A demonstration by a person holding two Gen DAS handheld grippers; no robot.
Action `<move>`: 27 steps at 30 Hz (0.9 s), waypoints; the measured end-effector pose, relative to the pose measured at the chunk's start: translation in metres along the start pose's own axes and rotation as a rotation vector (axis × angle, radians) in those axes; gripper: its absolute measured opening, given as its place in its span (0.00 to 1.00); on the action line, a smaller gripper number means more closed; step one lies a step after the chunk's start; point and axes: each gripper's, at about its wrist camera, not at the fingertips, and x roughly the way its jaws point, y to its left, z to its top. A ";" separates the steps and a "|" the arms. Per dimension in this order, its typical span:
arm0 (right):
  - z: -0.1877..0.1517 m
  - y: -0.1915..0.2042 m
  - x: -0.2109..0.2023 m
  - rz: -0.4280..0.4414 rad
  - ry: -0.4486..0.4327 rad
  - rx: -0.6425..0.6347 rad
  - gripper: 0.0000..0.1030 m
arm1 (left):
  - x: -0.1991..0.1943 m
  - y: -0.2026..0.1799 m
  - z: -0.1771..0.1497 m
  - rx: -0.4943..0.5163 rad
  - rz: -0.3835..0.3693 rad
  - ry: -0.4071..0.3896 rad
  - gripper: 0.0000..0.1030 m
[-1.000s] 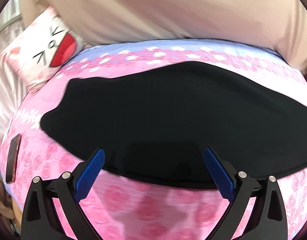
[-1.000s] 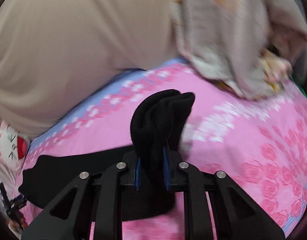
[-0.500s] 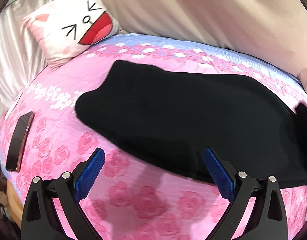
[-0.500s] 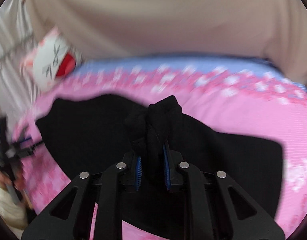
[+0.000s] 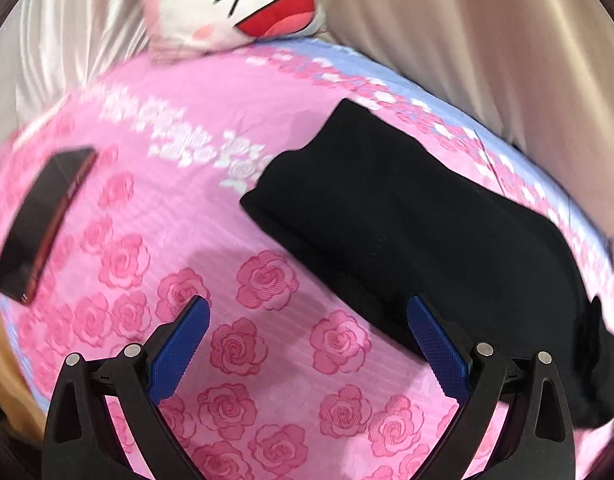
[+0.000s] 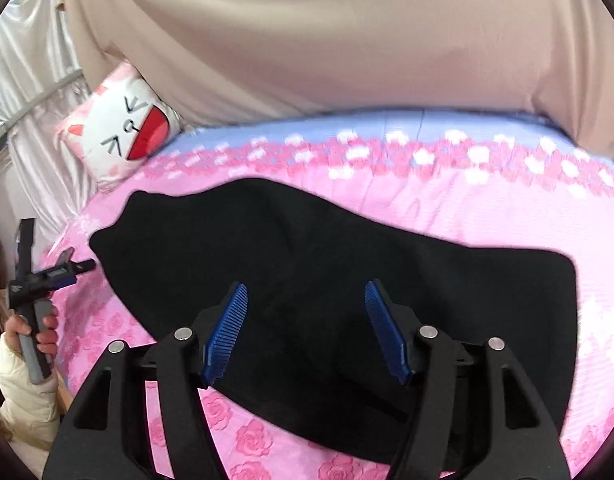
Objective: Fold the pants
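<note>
Pants of black knit fabric (image 6: pixel 347 280) lie flat on the pink rose-printed bedsheet (image 6: pixel 487 208), stretched across the middle of the bed, well clear of its far edge, with the near hem close to the near edge.

1. Bed surface. The bedsheet carries a blue band along its far edge, against a beige curtain (image 6: pixel 327 40). A white cat-face cushion (image 6: pixel 123 132) rests at the far left corner. A dark flat phone with a red rim (image 5: pixel 43 224) lies near the left edge, well apart from the pants.

2. Garment state. The pants appear as one compact dark panel with a doubled layer visible in the right wrist view. Judgement: at least one fold is complete; one or more further folds and a final smoothing likely remain.

3. Right gripper (image 6: pixel 307 328). Its blue ribbed pads (image 6: pixel 227 332) are spread apart and empty, poised over the near part of the pants. Contact with the fabric cannot be confirmed.

4. Left gripper (image 5: pixel 307 344). Its fingers are spread wide and hold nothing, one pad over bare sheet, the other at the pants' near hem towards their left end.
</note>
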 end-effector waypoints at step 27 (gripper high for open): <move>-0.054 -0.028 -0.033 -0.208 -0.119 0.092 0.94 | 0.048 -0.011 0.046 -0.057 0.082 0.004 0.95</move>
